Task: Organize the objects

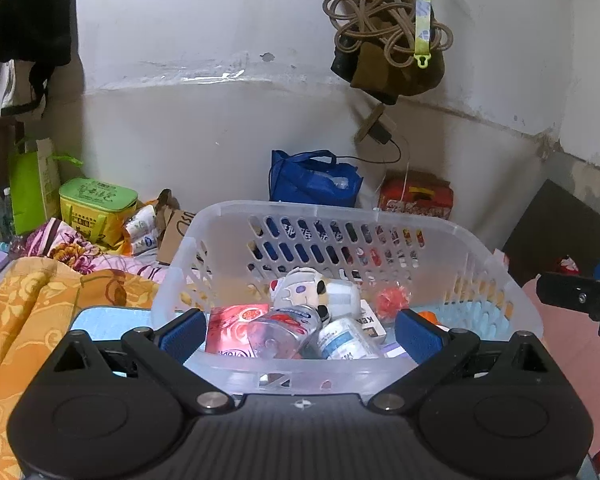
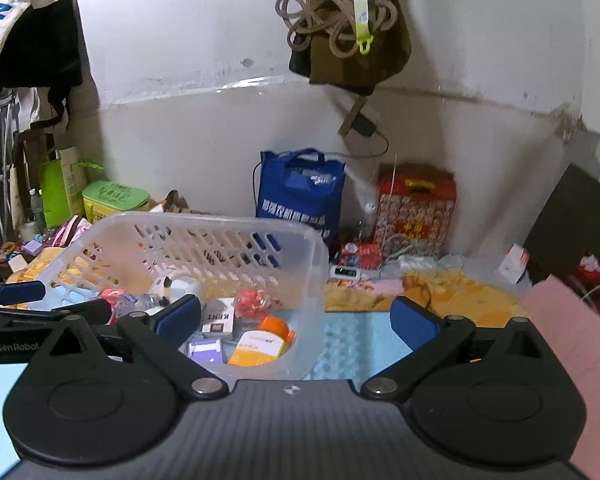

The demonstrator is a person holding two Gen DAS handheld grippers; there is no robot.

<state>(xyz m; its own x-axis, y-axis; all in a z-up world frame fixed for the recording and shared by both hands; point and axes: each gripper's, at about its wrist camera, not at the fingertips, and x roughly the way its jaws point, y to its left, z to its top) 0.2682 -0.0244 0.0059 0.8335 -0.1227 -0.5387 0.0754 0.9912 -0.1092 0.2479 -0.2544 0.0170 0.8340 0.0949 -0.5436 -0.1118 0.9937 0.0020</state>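
Note:
A clear plastic basket (image 1: 340,216) stands on a light blue mat and holds several small items: a red packet (image 1: 236,328), a clear bottle (image 1: 288,332), a white plush toy (image 1: 312,292), a white jar (image 1: 348,340) and a red ball (image 1: 392,300). My left gripper (image 1: 300,334) is open and empty, its blue pads over the basket's near rim. In the right wrist view the basket (image 2: 292,236) sits to the left with an orange box (image 2: 260,346) and a Kent pack (image 2: 218,318) inside. My right gripper (image 2: 296,320) is open and empty above the basket's right corner.
A blue bag (image 2: 300,196) and a red box (image 2: 416,204) stand against the white wall. A green box (image 1: 96,204) and orange bedding (image 1: 40,300) lie to the left. A pink sheet (image 2: 580,360) lies at right. A coiled rope (image 1: 380,20) hangs above.

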